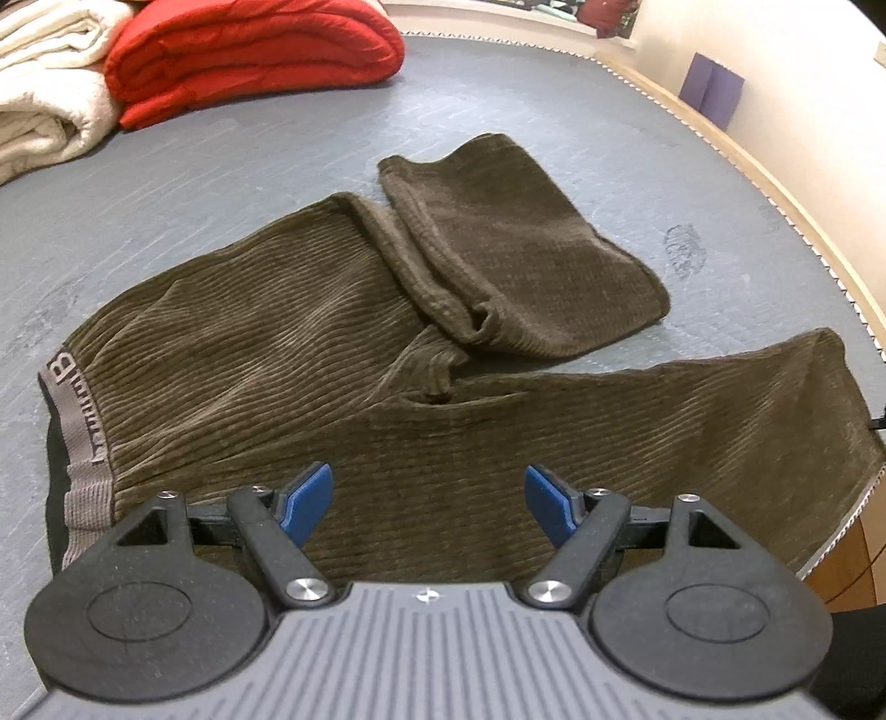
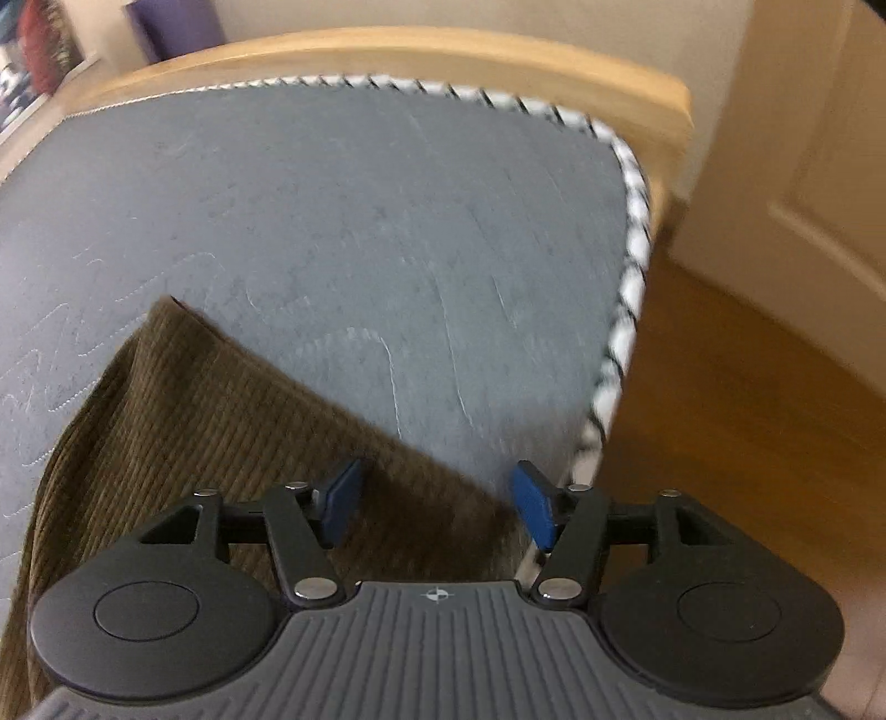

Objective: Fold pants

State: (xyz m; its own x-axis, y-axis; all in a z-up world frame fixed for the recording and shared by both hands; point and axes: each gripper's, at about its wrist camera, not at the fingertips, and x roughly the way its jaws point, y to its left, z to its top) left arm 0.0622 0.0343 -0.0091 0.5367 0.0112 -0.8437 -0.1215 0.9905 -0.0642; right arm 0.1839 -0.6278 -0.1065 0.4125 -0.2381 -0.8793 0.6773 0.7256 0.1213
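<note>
Brown corduroy pants (image 1: pixel 310 354) lie spread on a grey mattress (image 1: pixel 221 166). The grey waistband (image 1: pixel 77 437) is at the left. One leg is folded back on itself toward the far side (image 1: pixel 526 260). The other leg (image 1: pixel 692 421) runs right to the mattress edge. My left gripper (image 1: pixel 429 501) is open, hovering over the near leg close to the waist. My right gripper (image 2: pixel 437 504) is open above the hem end of a pant leg (image 2: pixel 210 421), near the mattress corner. Neither gripper holds anything.
A folded red blanket (image 1: pixel 249 55) and a cream blanket (image 1: pixel 50 94) sit at the far left of the mattress. A wooden bed frame (image 2: pixel 387 50) rims the mattress. Wood floor (image 2: pixel 747 415) and a door (image 2: pixel 819 166) lie to the right.
</note>
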